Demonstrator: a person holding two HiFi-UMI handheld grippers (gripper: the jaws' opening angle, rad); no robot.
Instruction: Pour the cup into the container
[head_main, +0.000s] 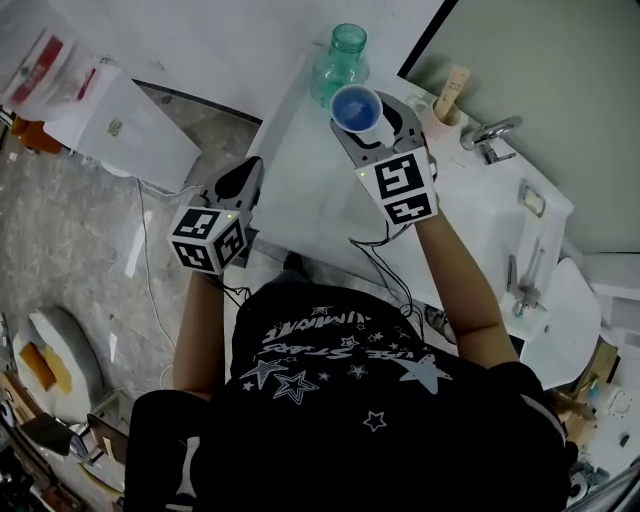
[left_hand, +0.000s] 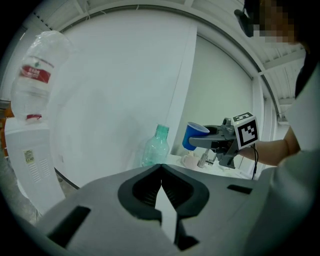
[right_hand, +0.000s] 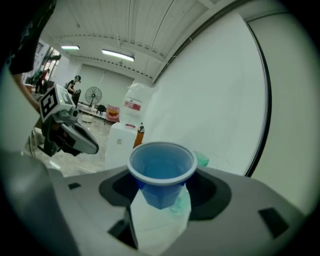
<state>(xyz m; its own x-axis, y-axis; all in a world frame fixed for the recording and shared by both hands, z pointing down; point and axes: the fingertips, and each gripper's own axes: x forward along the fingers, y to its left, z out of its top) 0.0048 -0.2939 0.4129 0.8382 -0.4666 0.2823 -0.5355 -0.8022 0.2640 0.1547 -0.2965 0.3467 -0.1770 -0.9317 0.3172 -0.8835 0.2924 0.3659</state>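
Observation:
An upright blue cup (head_main: 356, 106) sits between the jaws of my right gripper (head_main: 366, 114), which is shut on it just below the rim. In the right gripper view the blue cup (right_hand: 161, 167) fills the middle and I cannot tell what is inside it. A green clear bottle (head_main: 345, 55) stands on the white counter (head_main: 300, 185) just beyond the cup, its cap off. My left gripper (head_main: 246, 178) hangs at the counter's left edge, shut and holding nothing. From the left gripper view the bottle (left_hand: 156, 147) stands left of the held cup (left_hand: 194, 136).
A white water dispenser (head_main: 110, 115) with its upturned bottle (left_hand: 37, 75) stands on the floor at the left. A metal tap (head_main: 490, 135) and a sink lie right of the cup. A white mug (left_hand: 191, 161) sits on the counter. Cables hang off the counter's near edge.

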